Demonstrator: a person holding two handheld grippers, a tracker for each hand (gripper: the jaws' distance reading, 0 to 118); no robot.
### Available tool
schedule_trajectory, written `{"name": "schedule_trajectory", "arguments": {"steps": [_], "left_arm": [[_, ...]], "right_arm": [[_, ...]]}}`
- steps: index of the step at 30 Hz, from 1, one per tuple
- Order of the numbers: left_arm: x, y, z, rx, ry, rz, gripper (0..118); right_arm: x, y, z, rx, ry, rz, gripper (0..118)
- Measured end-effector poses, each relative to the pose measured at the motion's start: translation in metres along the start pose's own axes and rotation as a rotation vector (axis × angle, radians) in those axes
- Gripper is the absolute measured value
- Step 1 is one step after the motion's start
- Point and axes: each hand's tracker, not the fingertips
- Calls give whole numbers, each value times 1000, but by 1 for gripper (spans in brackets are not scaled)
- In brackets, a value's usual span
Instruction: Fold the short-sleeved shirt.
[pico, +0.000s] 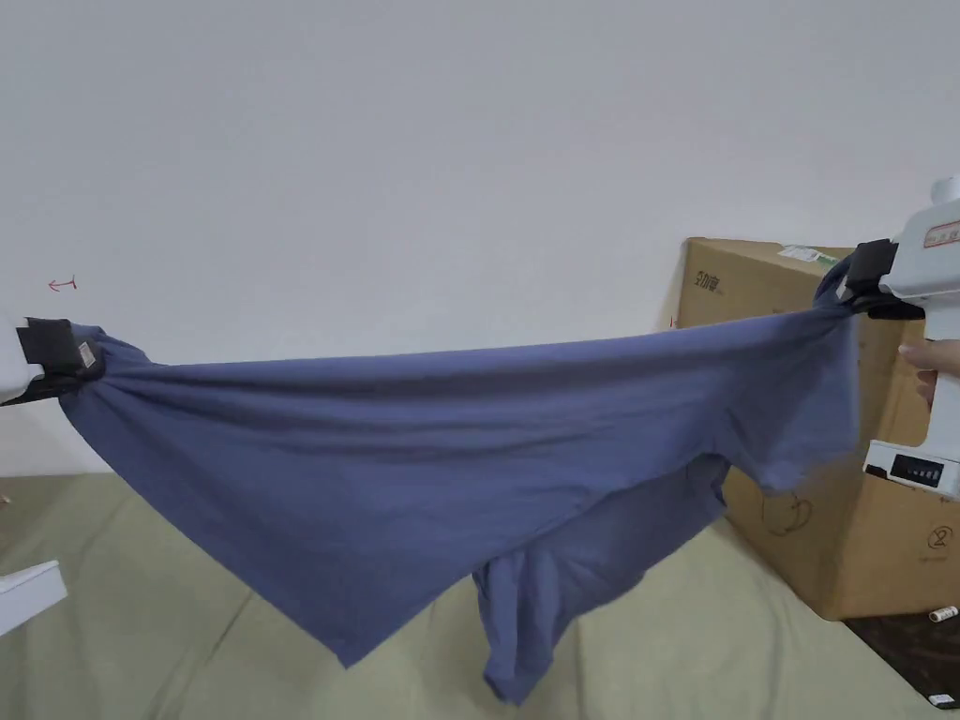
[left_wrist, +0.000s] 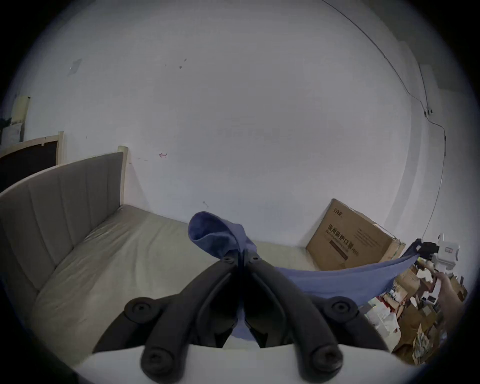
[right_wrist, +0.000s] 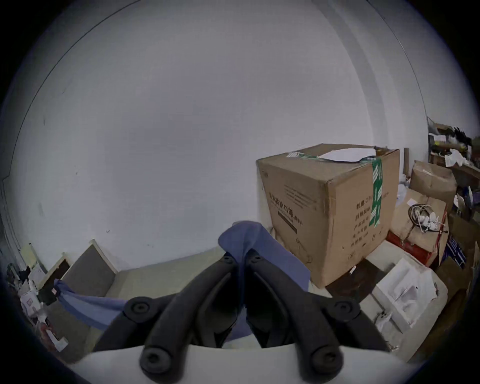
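Observation:
A blue short-sleeved shirt (pico: 450, 441) hangs stretched in the air between my two grippers, above an olive-green bed (pico: 187, 619). My left gripper (pico: 89, 361) is shut on one corner of the shirt at the far left. At the far right, my right gripper (pico: 848, 291) is shut on the opposite end, near a sleeve. The shirt's lower part sags to a point and a second fold dangles toward the bed. In the left gripper view the jaws (left_wrist: 242, 256) pinch blue cloth (left_wrist: 215, 236). In the right gripper view the jaws (right_wrist: 242, 256) likewise pinch cloth (right_wrist: 244, 239).
A large cardboard box (pico: 844, 506) stands on the bed's right end against the white wall. A padded headboard (left_wrist: 59, 187) closes the bed's left end. Cluttered boxes and papers (right_wrist: 420, 228) lie beyond the big box. A white object (pico: 28, 591) pokes in at the left edge.

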Motion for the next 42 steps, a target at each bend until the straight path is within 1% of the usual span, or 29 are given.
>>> {"name": "schedule_trajectory", "arguments": {"steps": [2, 4, 5, 8, 11, 12, 13, 15, 16, 17, 19, 20, 22, 25, 28, 29, 30, 31, 32, 33, 34, 35, 36, 37, 38, 39, 42], "left_arm": [[-9, -23, -13, -77, 27, 26, 1], [-22, -53, -28, -173, 65, 20, 1], [-31, -74, -34, -241, 85, 16, 1], [-62, -152, -42, -438, 141, 81, 1], [-96, -242, -26, -610, 192, 130, 1], [-106, -266, -17, -653, 202, 155, 1], [-116, -291, -5, -699, 212, 182, 1], [-136, -330, 22, -718, 220, 228, 1], [-145, -345, 36, -735, 210, 276, 1], [-151, -352, 55, -725, 200, 319, 1], [-154, -353, 87, -704, 201, 306, 1], [-156, -351, 103, -695, 190, 298, 1], [-157, -348, 124, -681, 188, 285, 1], [-155, -345, 150, -674, 180, 295, 3], [-151, -343, 168, -663, 163, 304, 5], [-150, -341, 174, -655, 183, 295, 7], [-152, -337, 181, -634, 246, 265, 11], [-155, -333, 186, -617, 261, 270, 13], [-161, -328, 193, -605, 273, 281, 16], [-164, -324, 200, -594, 286, 294, 25], [-167, -319, 206, -579, 299, 296, 35], [-169, -315, 214, -561, 304, 296, 50], [-168, -310, 221, -549, 301, 293, 83], [-167, -306, 225, -538, 300, 289, 106], [-166, -299, 231, -510, 304, 269, 114], [-154, -290, 240, -466, 306, 235, 112], [-138, -273, 250, -417, 295, 178, 113]], "right_arm": [[15, -28, -7, -41, 4, -12, 2], [33, -68, -17, -128, 1, -34, 2], [44, -97, -22, -179, -14, -47, 2], [75, -195, -32, -365, -64, -50, 2], [111, -305, -22, -573, -120, -37, 2], [121, -334, -15, -614, -127, -41, 2], [133, -362, -2, -650, -134, -67, 2], [153, -404, 26, -721, -141, -146, 2], [170, -420, 36, -739, -136, -154, 2], [179, -429, 52, -737, -119, -170, 2], [189, -435, 79, -725, -125, -178, 2], [191, -435, 97, -709, -110, -194, 2], [194, -433, 114, -698, -107, -180, 2], [192, -433, 135, -700, -97, -135, 2], [187, -436, 145, -709, -90, -123, 2], [184, -435, 147, -704, -95, -117, 2], [181, -433, 149, -694, -105, -113, 3], [178, -431, 149, -688, -118, -105, 5], [172, -428, 152, -683, -155, -76, 12], [169, -425, 153, -682, -183, -45, 36], [167, -422, 154, -683, -196, -22, 65], [163, -418, 156, -680, -201, -11, 87], [153, -411, 162, -653, -198, 12, 95], [146, -404, 165, -622, -178, 32, 95], [138, -396, 168, -599, -161, 56, 95], [128, -389, 171, -571, -148, 80, 95], [88, -369, 185, -460, -83, 133, 95]]}}
